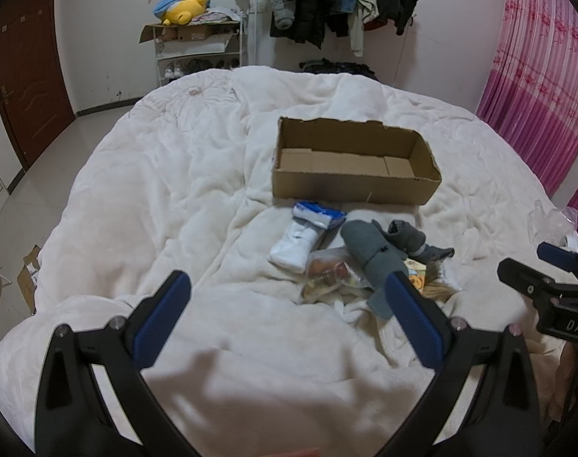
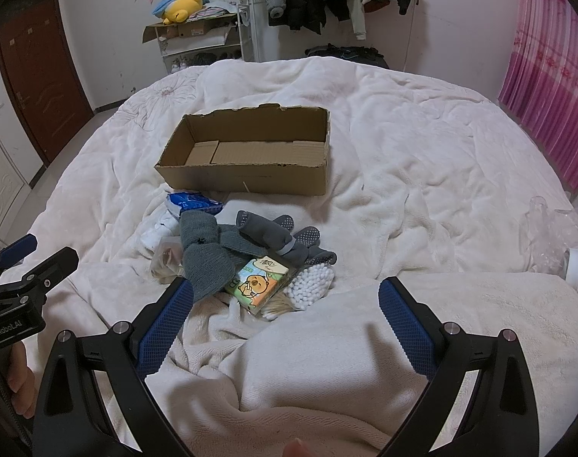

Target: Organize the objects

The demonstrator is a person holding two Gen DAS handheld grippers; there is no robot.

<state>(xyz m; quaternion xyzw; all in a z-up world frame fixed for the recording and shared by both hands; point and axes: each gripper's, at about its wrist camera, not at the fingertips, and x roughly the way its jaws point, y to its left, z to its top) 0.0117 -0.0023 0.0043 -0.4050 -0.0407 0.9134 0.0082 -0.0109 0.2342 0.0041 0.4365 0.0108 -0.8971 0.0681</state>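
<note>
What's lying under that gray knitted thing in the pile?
Under the gray knitted piece lie a clear snack bag and a corner of the cartoon tissue pack. Anything deeper is covered.

Brown door [image 1: 26, 76], pink curtain [image 1: 536, 87], white walls

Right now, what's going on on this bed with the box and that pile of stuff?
A person holds a gripper in each hand above a bed covered by a white blanket. The left gripper and right gripper are both open and hold nothing. An open cardboard box sits empty. In front of it lies an unsorted pile: gray socks, darker grip socks, a cartoon tissue pack, cotton swabs and a white sock bundle. Nothing has been packed yet.
</note>
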